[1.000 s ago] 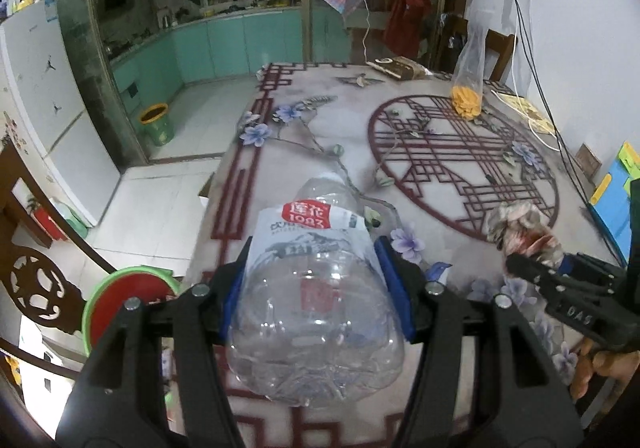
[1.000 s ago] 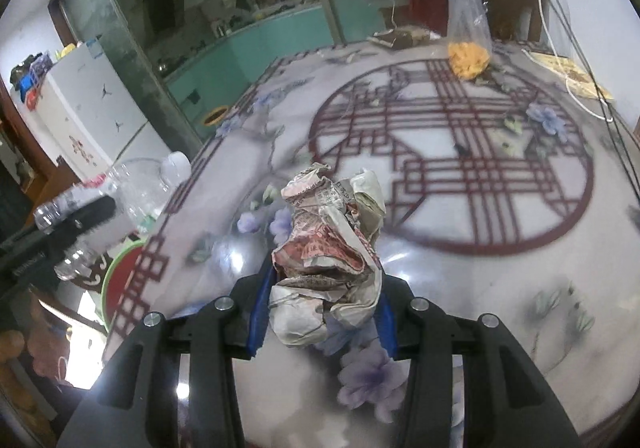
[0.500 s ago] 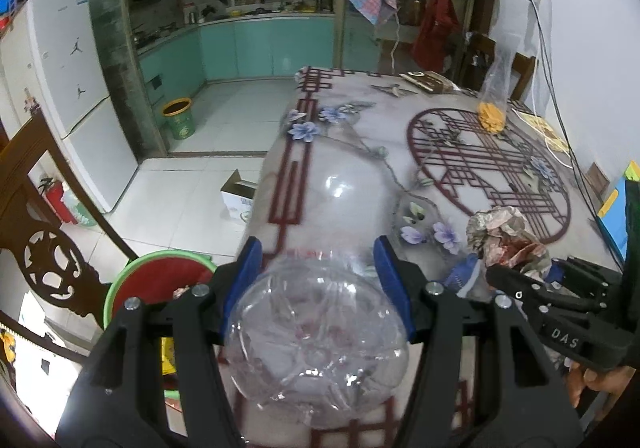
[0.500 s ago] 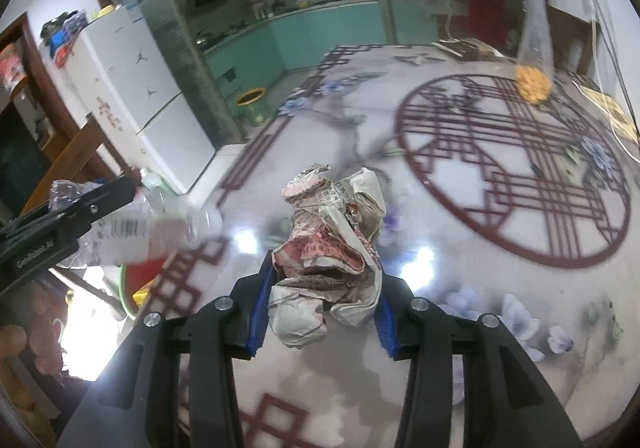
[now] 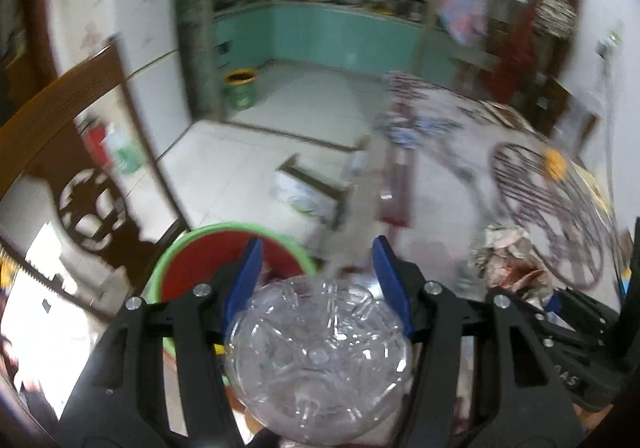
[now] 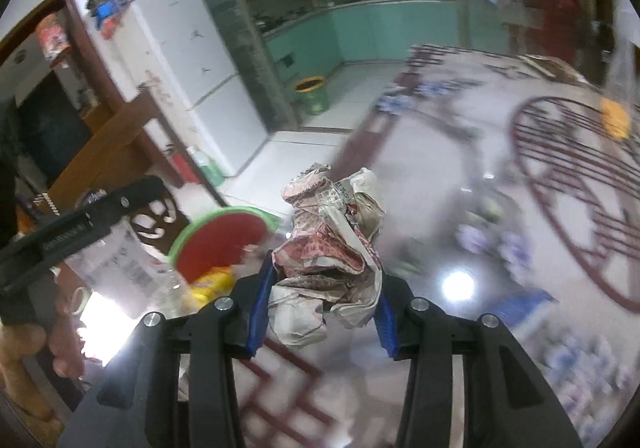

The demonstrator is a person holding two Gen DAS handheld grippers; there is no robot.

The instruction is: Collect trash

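My left gripper (image 5: 318,268) is shut on a clear plastic bottle (image 5: 318,352), its base toward the camera, held above the table's left edge. A red bin with a green rim (image 5: 208,260) stands on the floor just beyond it. My right gripper (image 6: 322,280) is shut on a crumpled newspaper wad (image 6: 332,244), held above the table; the wad also shows in the left wrist view (image 5: 508,256). The bin (image 6: 224,240) and the left gripper with the bottle (image 6: 116,268) show at the left of the right wrist view.
The table (image 6: 500,175) has a dark red lattice pattern and a bag with orange contents (image 6: 616,119). A carved wooden chair (image 5: 60,151) stands left of the bin. A cardboard box (image 5: 308,191) and a small green bin (image 5: 240,87) are on the floor.
Both grippers have swung left toward the table's edge with their loads. The red bin has come closer to centre in both views, and the views are motion-blurred.
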